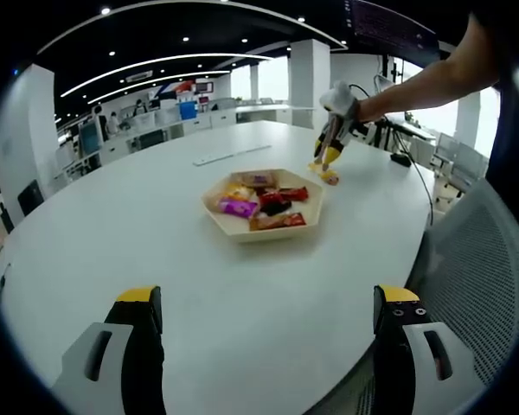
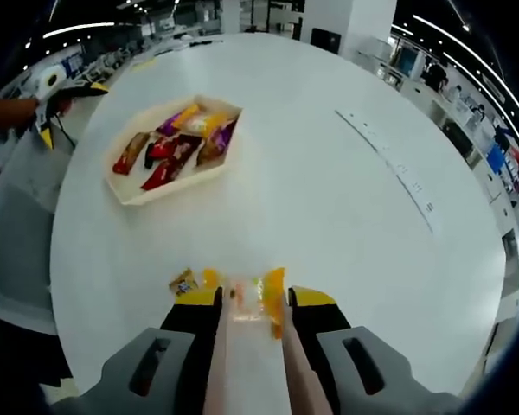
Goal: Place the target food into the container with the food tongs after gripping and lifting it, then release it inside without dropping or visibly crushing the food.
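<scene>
We hold the right gripper (image 2: 251, 298) low over the white table (image 2: 329, 173), and between its jaws run the food tongs (image 2: 242, 363), whose two pale arms reach forward to a yellow-and-clear wrapped snack (image 2: 258, 298) at their tips. The jaws press in on the tongs and the tongs sit around the snack; whether it is off the table yet we cannot tell. Just beside it, at about nine o'clock in the right gripper view, lies a small second wrapper (image 2: 183, 282) flat on the table, apart from the tongs.

The relation that matters is snack to container. In the right gripper view the hexagonal tray (image 2: 125, 192) lies well apart at about eleven o'clock from the tong tips, already holding several wrapped snacks. In the left gripper view the same tray (image 1: 216, 212) sits at twelve o'clock near the table's middle, and the right gripper (image 1: 329, 156) hangs at about one o'clock beyond its far edge, just beside it.

Our left gripper (image 1: 264, 320) rests wide and empty, jaws far apart, nearer us than the tray. We judge the right hand is the one placed to carry: a lift, then a short travel towards eleven o'clock
</scene>
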